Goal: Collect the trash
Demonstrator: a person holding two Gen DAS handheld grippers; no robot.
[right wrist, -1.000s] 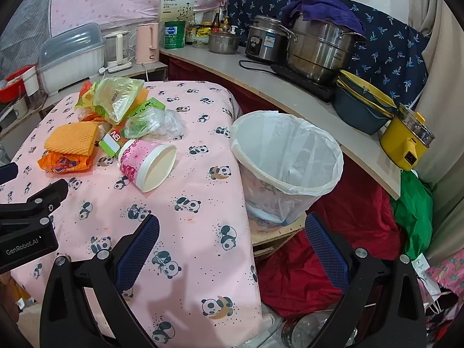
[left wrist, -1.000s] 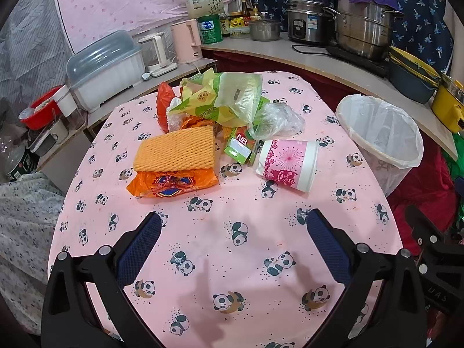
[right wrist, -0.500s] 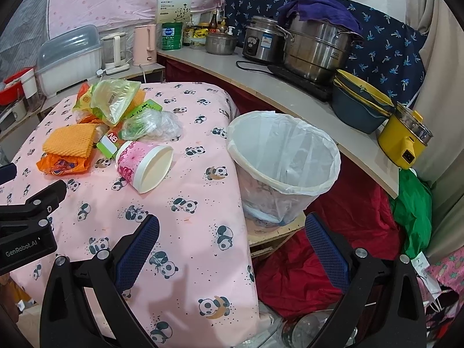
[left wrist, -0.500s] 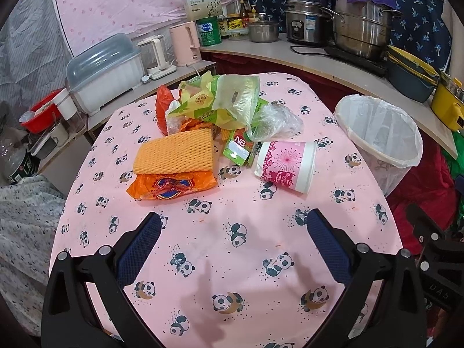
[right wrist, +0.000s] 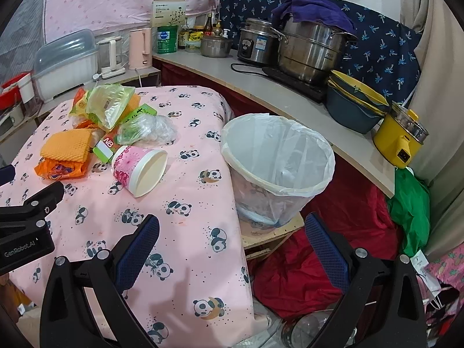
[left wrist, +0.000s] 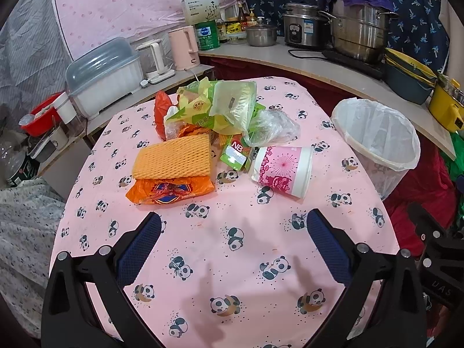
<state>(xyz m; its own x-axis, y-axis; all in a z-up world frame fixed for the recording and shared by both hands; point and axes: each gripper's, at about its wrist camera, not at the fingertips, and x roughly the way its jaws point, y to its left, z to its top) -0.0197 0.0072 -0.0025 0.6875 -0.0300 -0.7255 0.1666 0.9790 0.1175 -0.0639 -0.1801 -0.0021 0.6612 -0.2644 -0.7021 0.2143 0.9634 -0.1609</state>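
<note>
Trash lies piled on the pink panda tablecloth [left wrist: 232,246]: an orange foam net [left wrist: 173,156] on an orange wrapper [left wrist: 171,188], a green NB carton [left wrist: 235,152], yellow-green bags [left wrist: 220,104], a clear bag [left wrist: 272,127] and a tipped pink paper cup [left wrist: 284,171] [right wrist: 139,171]. A white-lined bin [left wrist: 377,142] [right wrist: 278,168] stands off the table's right edge. My left gripper [left wrist: 233,245] hovers open above the near table, short of the pile. My right gripper [right wrist: 232,246] is open over the table's right edge, in front of the bin. Both hold nothing.
A curved counter [right wrist: 290,95] behind carries steel pots [right wrist: 310,49], a rice cooker [right wrist: 256,45], a yellow pot [right wrist: 400,136], kettles [left wrist: 182,47] and a covered dish rack [left wrist: 104,72]. Red cloth [right wrist: 319,246] lies on the floor below the bin.
Both views have shifted slightly; the right gripper's view has drifted a little toward the bin. Nothing on the table has moved and both grippers have stayed open.
</note>
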